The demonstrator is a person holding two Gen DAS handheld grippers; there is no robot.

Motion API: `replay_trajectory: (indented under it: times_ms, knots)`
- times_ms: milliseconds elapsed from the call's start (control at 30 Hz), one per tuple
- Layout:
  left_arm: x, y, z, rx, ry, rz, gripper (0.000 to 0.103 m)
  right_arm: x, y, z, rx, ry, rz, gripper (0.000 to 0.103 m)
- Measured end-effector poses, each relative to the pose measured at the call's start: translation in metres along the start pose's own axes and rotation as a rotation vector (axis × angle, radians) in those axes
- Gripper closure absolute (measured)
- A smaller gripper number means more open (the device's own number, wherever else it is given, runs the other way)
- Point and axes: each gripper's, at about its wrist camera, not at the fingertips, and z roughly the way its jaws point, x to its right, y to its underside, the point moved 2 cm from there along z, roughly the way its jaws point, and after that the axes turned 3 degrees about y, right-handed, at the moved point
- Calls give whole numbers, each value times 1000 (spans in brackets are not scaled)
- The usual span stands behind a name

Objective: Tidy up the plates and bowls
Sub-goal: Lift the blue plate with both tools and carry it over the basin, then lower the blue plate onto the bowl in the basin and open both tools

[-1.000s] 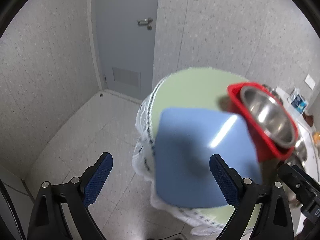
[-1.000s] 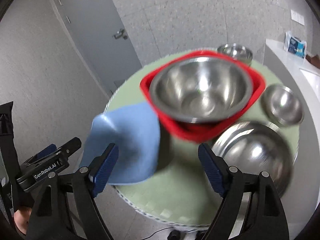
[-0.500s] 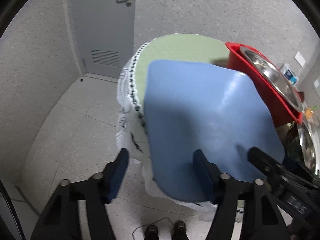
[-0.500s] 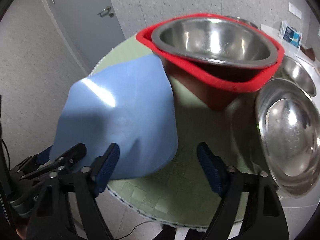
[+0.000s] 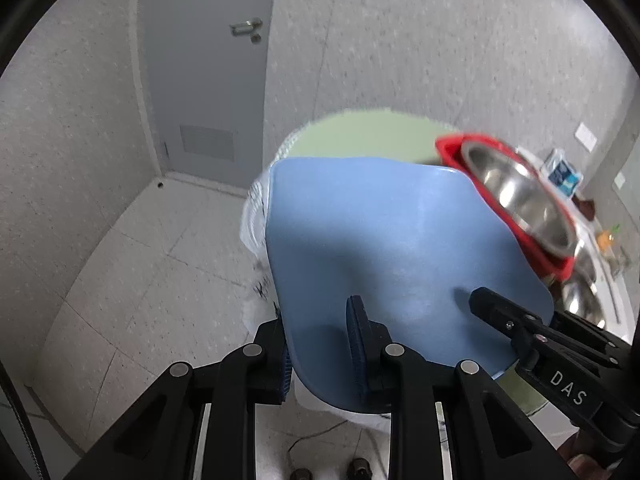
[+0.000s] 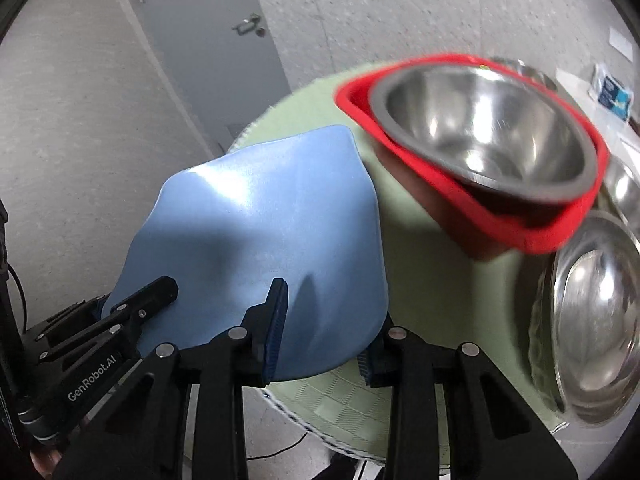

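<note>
Gripping the near rim of an upturned blue plastic bowl (image 5: 392,248) at six o'clock, the left gripper (image 5: 320,344) and right gripper (image 6: 322,332) both pinch it over the green table (image 6: 420,280). It looks light, stiff, slick. At two o'clock, a steel bowl (image 6: 488,128) nests in a red bowl (image 6: 472,208).

The plate (image 6: 264,240) is plain light blue. The square bowl (image 6: 520,220) is bright red, and the bowl inside it (image 6: 484,128) is shiny silver steel. The table cover (image 6: 348,392) is pale green with a faint check pattern (its edge shows white with dark marks). The gripper pads (image 5: 357,344) are dark blue, on black fingers.
</note>
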Motion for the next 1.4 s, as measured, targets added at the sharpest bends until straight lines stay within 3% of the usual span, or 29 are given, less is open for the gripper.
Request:
replay_trajectory:
  times_ms: [233,367,600,833,1267,1400]
  knots:
    - [54,-15,-53,133,26,34,82,16,-43,-51,119,-28,-26,72]
    - [106,-27,-59,167,53,66,82,59,-69,-75,164,-22,-27,72]
    - [181,-28,-16,126,64,65,81,134,-96,-69,131,4,-41,72]
    - [224,-70,68,48,26,31,81,187,-104,-42,35,-1,-74,72]
    - [275,-79,124,-16,-58,-20,80,215,-94,-15,-38,-45,-115,71]
    - [276,-76,123,-1,-78,-9,75,218,-96,-16,-30,-44,-118,63]
